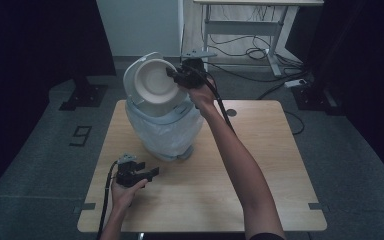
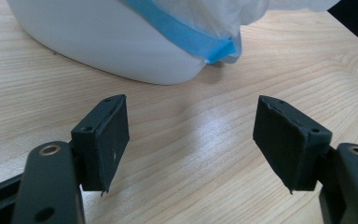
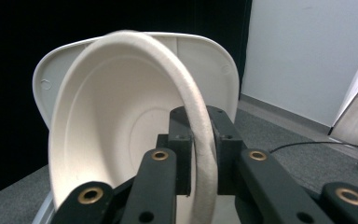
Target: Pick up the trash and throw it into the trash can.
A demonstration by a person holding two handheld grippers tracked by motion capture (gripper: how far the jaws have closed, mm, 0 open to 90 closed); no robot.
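Observation:
A white lidded bin (image 1: 167, 131) lined with a pale plastic bag stands on the wooden table (image 1: 260, 165), its lid (image 1: 139, 75) raised upright. My right gripper (image 1: 176, 76) is shut on the rim of a cream paper bowl (image 1: 155, 81), held on edge above the bin's mouth, in front of the lid. In the right gripper view the bowl's rim (image 3: 200, 140) runs between the jaws, the bowl (image 3: 116, 140) opening leftward with the lid (image 3: 219, 60) behind. My left gripper (image 1: 149, 171) rests low by the bin's base, open and empty. Its view shows the bin's base (image 2: 107, 46) and the bag's blue band (image 2: 186, 37).
The table's right half and front are bare wood. A round grommet (image 1: 231, 112) sits near the far edge. Beyond the table are a white desk frame (image 1: 275, 35), floor cables (image 1: 260, 52) and dark stands (image 1: 82, 95).

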